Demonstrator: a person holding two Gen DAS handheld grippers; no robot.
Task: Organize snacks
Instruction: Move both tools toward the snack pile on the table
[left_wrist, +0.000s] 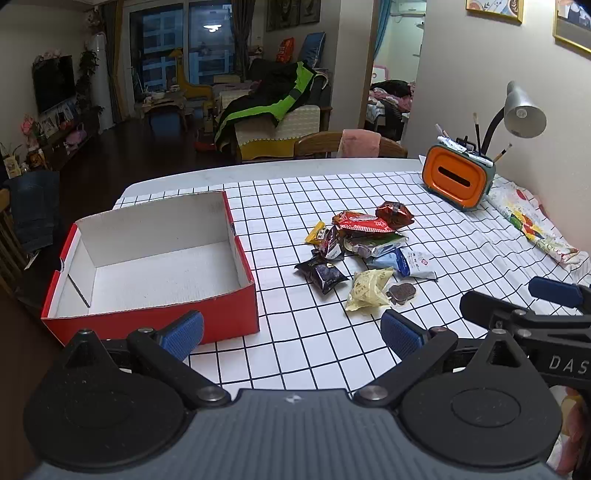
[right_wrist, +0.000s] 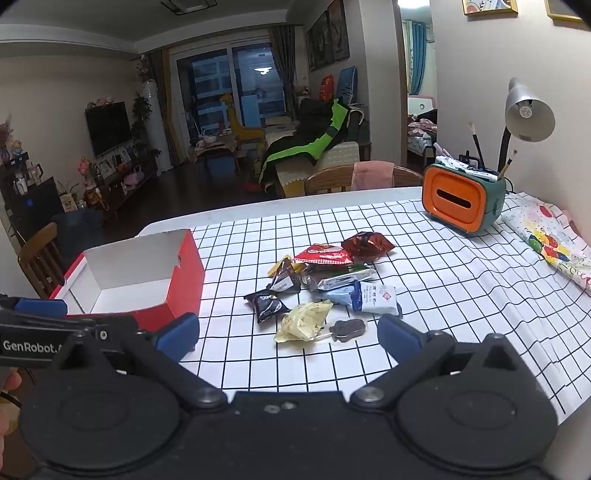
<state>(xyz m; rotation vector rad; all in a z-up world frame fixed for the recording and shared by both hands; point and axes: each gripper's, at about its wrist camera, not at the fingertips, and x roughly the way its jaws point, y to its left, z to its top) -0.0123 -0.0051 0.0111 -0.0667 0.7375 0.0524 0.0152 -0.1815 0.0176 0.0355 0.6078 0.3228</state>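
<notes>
Above the near edge of the worktop (left_wrist: 369, 192), which is covered by a white cloth with a black grid, I hold my left gripper (left_wrist: 291, 334) with its jaws spread as wide as they go, nothing between the blue pads (left_wrist: 184, 332) and nothing touching them. My right gripper (right_wrist: 288, 338) is spread just as wide and is also empty, its blue pads (right_wrist: 397, 338) hanging over bare cloth. Both point downward toward the snacks (left_wrist: 364, 251), a loose pile of wrapped packets lying in the middle of the cloth, apart from either gripper. The nearest pieces are a pale yellow packet (right_wrist: 304, 321) and a small dark round snack (right_wrist: 349, 329) just beside it; behind them lie a black packet (right_wrist: 266, 305), a blue and white packet (right_wrist: 369, 297) and red packets (right_wrist: 325, 254). To the left of the pile, a little way off, stands an open red box (left_wrist: 155, 321) with a white inside, holding nothing. In the left view the tip of my right gripper pokes in from the right edge. Far back on the right sit an orange holder (left_wrist: 456, 179) with pens and a grey desk lamp (left_wrist: 522, 112).
</notes>
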